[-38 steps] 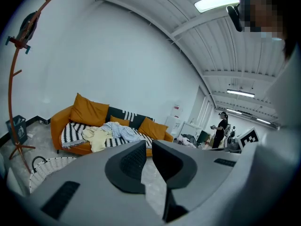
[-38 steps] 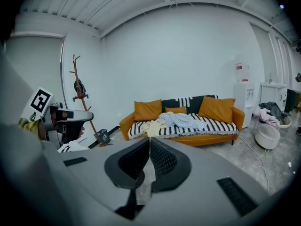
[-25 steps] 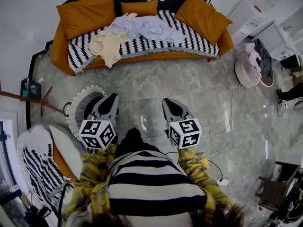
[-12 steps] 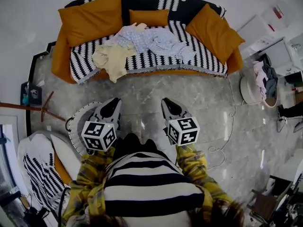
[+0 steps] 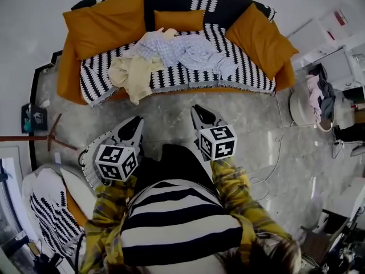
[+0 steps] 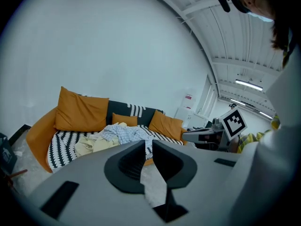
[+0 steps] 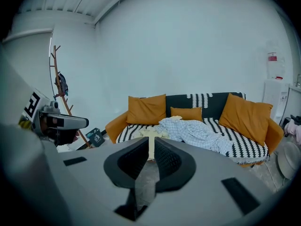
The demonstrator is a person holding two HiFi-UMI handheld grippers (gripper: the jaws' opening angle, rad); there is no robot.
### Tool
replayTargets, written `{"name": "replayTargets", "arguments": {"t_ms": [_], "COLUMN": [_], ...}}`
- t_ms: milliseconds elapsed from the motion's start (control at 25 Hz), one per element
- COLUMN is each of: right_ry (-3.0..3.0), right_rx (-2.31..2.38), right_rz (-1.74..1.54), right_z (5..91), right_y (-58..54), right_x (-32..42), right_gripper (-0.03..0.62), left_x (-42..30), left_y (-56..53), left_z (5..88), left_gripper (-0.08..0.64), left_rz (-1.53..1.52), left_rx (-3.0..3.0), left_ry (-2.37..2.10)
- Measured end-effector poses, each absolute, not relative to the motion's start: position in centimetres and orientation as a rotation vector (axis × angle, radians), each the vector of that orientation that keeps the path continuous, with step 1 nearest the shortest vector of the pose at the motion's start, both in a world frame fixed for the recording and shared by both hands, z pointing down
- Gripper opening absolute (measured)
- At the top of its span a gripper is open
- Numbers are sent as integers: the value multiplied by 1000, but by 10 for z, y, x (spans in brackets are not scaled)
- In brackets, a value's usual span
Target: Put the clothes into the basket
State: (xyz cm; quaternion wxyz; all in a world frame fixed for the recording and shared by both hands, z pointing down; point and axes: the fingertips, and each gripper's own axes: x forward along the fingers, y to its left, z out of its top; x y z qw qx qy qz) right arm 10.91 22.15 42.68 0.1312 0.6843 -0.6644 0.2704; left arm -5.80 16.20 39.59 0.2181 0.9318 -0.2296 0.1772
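A pale yellow garment (image 5: 132, 73) and a light blue checked garment (image 5: 183, 49) lie heaped on the orange sofa's striped seat (image 5: 171, 76). A round basket with a black-and-white rim (image 5: 90, 147) stands on the floor at the left, partly hidden under my left gripper (image 5: 136, 123). My right gripper (image 5: 198, 110) is beside it, both pointing at the sofa and short of it. Each is shut with nothing between its jaws. The left gripper view shows the blue garment (image 6: 126, 133) beyond the jaw tips (image 6: 148, 142). In the right gripper view the yellow garment (image 7: 150, 133) lies past the tips (image 7: 151, 142).
Orange cushions (image 5: 105, 23) line the sofa back. A second round basket with clothes (image 5: 311, 99) stands at the right near white furniture. A cable (image 5: 268, 158) runs over the marble floor. A wooden coat rack (image 7: 56, 79) and a striped cushion (image 5: 45, 210) are at the left.
Both grippers have moved forward across the floor towards the sofa, the right one further. The sofa now appears nearer and more centred. The jaws stay shut and empty.
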Motion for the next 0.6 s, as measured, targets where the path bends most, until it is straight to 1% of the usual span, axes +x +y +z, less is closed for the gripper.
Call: {"name": "replayTargets", "arguments": {"t_ms": [440, 520, 600], "right_ry": [-1970, -1978, -1992], "right_rx": [1886, 1848, 1794], "right_rz": [770, 790, 817], "right_z": [452, 458, 467], "right_y": [129, 112, 97], "right_x": [181, 198, 212], "right_gripper": [32, 44, 72], "left_x": [14, 30, 46], "left_y": [85, 70, 56], "left_z": [413, 422, 433], "left_gripper": [52, 52, 52], "left_rz": [455, 466, 493], "left_rx": [2561, 2532, 2500], "left_ry": [-740, -760, -776]}}
